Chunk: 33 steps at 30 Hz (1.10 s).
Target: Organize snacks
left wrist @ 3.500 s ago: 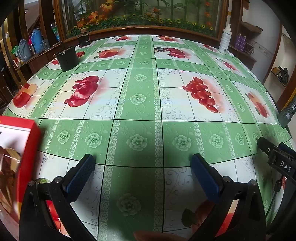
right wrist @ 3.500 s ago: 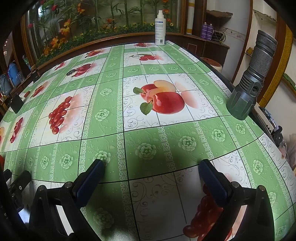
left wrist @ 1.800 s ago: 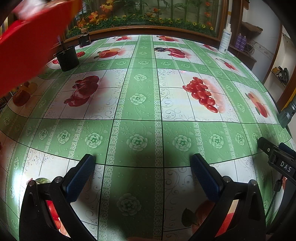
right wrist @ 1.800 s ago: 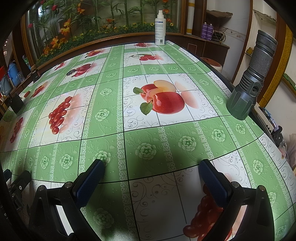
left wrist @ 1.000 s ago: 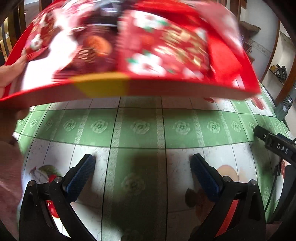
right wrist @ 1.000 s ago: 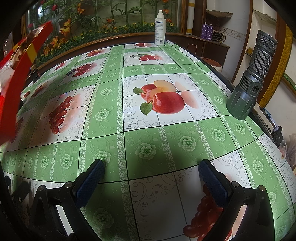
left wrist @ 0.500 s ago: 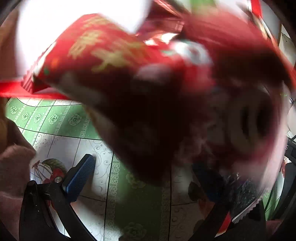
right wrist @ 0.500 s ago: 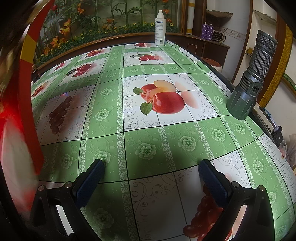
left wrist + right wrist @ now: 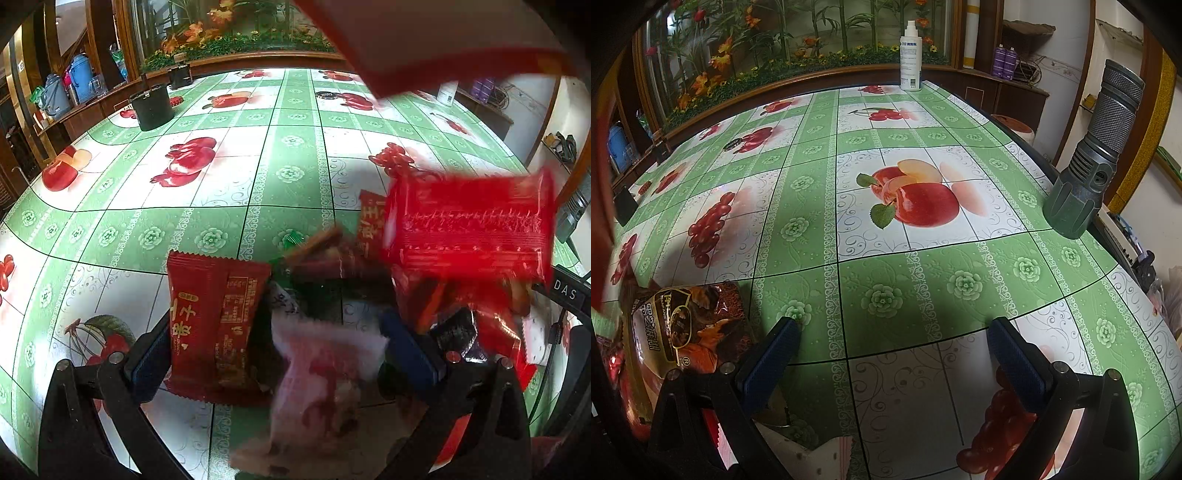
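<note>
Both the left hand-held gripper (image 9: 273, 354) and right hand-held gripper (image 9: 894, 354) gape wide, gripping nothing, amid scattered snack packets (image 9: 218, 325)

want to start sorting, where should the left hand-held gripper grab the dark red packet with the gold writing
Probably by its long side edges, coming straight ahead and down. The dark red packet looks flat on the table, upright in view, between the open fingers of the left hand-held gripper; its crimped top faces away.

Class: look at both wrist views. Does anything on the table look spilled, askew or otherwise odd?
Yes. Snack packets lie in a loose jumble in front of the left gripper, some motion-blurred, one red packet seemingly mid-fall beneath a tilted red box. They look dumped, not arranged.
</note>
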Available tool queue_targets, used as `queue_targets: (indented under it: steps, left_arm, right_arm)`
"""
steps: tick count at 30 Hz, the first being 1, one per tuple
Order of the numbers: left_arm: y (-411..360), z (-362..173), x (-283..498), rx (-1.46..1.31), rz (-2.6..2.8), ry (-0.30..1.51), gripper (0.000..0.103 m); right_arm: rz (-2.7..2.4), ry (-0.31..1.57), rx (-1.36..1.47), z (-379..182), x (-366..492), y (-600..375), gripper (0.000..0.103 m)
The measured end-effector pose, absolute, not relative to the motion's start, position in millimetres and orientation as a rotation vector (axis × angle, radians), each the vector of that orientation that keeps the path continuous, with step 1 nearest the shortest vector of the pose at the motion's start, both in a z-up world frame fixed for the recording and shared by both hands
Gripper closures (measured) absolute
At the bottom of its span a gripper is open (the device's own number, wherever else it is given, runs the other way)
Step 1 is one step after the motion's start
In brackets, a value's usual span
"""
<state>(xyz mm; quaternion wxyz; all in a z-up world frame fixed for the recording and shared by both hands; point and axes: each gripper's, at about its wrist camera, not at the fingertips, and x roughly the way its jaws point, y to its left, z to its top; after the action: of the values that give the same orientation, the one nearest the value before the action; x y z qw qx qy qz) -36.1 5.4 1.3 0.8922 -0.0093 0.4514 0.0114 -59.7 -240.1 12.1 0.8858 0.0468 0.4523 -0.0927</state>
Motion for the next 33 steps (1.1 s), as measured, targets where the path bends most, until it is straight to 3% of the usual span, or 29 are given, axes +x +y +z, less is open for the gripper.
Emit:
queue_targets:
  steps: [33]
  left_arm:
    - [10,-5,-31,-0.020,0.024,0.940,0.000]
  right_arm:
    - [-0.193,0.942,0.097,12,-60,-241,0.000]
